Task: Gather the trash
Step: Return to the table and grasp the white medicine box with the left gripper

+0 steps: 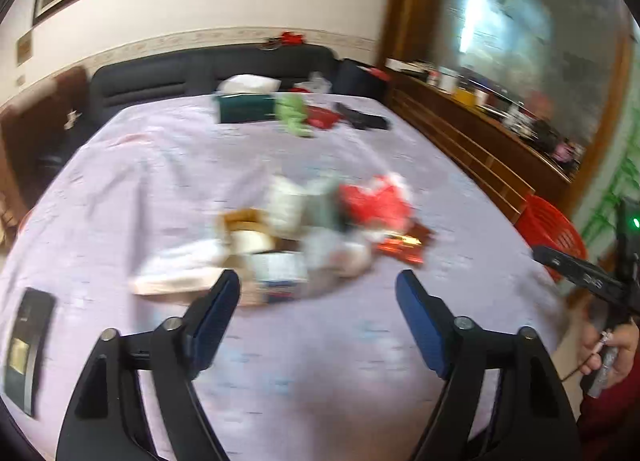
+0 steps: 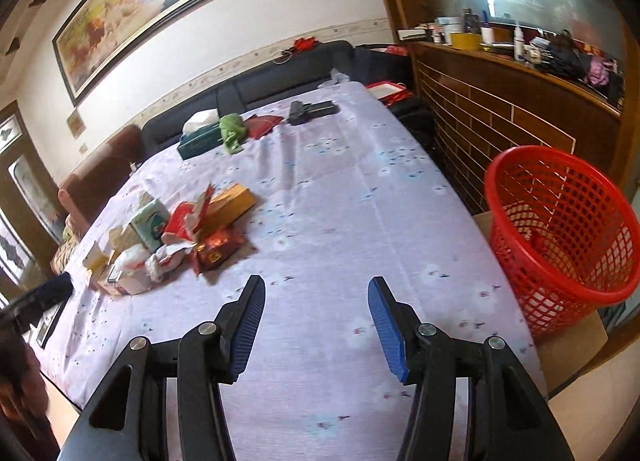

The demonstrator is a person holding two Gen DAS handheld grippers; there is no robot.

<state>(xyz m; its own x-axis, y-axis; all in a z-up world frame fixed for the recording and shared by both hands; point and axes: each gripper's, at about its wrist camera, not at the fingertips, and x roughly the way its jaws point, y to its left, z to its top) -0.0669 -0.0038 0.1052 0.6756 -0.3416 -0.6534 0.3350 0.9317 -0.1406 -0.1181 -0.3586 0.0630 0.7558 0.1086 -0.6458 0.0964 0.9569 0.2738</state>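
Left wrist view, blurred, has the left gripper (image 1: 318, 289) nearest, its blue pads spread wide with nothing between them, hanging over the lilac tablecloth (image 1: 320, 361). Just beyond its tips, slightly to its left pad's side, lies the trash pile (image 1: 304, 237): crumpled white paper, small cartons and red wrappers bunched together, with no clear long axis of its own. I judge this hand the nearer one, so a short reach forward would meet the heap. In the right wrist view the right gripper (image 2: 316, 301) is also parted and empty over bare cloth, and the same pile sits well off to its left and farther away. That sharper view picks out a long yellow box (image 2: 232, 201) lying slantwise at the pile's far edge, and shows the red basket (image 2: 560, 229) whole, just beside the table's right edge; the left view catches only a sliver of it. Farther back, a tissue box (image 2: 198, 139) stands near the sofa.
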